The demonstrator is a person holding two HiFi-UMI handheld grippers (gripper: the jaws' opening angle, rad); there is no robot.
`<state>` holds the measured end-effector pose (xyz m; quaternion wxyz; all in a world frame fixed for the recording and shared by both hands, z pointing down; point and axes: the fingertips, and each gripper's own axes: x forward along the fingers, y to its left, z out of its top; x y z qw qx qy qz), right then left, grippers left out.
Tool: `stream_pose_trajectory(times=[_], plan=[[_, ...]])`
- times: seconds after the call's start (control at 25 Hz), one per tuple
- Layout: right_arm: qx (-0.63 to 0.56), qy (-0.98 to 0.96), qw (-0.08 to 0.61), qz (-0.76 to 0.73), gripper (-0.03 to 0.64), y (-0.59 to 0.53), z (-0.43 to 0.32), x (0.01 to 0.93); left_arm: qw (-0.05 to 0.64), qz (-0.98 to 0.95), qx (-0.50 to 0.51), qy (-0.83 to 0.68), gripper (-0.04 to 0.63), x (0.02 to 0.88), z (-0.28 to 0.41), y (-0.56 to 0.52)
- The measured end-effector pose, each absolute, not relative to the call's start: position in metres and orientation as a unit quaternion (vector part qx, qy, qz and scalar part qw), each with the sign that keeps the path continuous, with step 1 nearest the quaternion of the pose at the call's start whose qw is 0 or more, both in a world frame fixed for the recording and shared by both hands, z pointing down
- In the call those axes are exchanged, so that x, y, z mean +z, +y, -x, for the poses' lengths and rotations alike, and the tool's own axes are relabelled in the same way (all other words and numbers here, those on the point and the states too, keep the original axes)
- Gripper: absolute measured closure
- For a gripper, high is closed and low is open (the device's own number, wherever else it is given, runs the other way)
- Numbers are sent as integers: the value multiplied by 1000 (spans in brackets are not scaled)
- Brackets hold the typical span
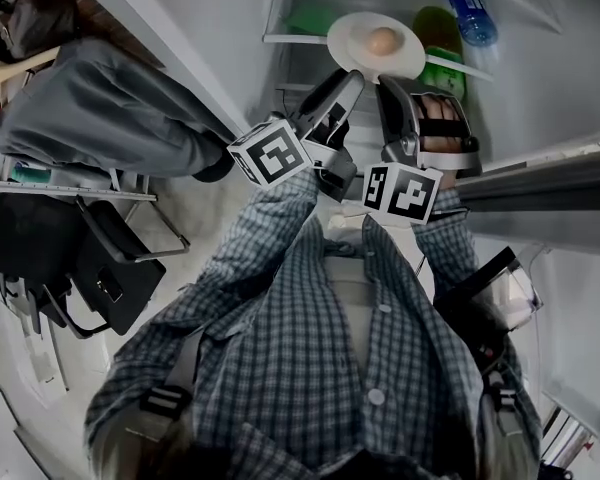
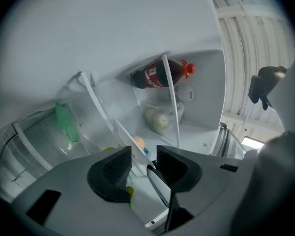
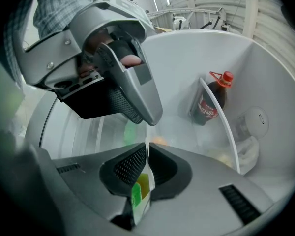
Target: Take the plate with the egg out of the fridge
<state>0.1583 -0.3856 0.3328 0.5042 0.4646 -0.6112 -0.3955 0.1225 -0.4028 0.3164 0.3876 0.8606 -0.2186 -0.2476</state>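
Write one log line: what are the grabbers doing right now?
right gripper: shut on plate | left gripper: open | egg: on plate | plate: in fridge

No legible text or labels.

A: what's on that fridge shelf point(image 1: 295, 38)?
B: white plate point(image 1: 352, 38) with 1 egg point(image 1: 383, 40), poking past the front edge. green packet point(image 1: 310, 16) to its left, green container point(image 1: 438, 30) to its right.

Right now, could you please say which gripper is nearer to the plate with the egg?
Right. The right gripper is clamped on the plate rim; the left gripper is open at that rim, not pressing it.
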Motion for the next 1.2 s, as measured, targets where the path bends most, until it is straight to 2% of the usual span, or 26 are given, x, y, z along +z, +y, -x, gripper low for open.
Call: stream_pose_trajectory(times=[0.16, 0.6, 0.68, 1.2], plan=[[-399, -610, 502, -465, 592, -380, -156, 331, 412, -845, -265, -215, 451, 314, -122, -405], [-413, -603, 504, -459, 592, -374, -156, 330, 543, -736, -377, -146, 470, 314, -118, -417], [-413, -606, 501, -460, 592, -373, -156, 330, 550, -729, -379, -149, 499, 316, -118, -418], [-341, -660, 450, -496, 591, -346, -168, 330, 548, -740, -365, -137, 511, 311, -135, -408]])
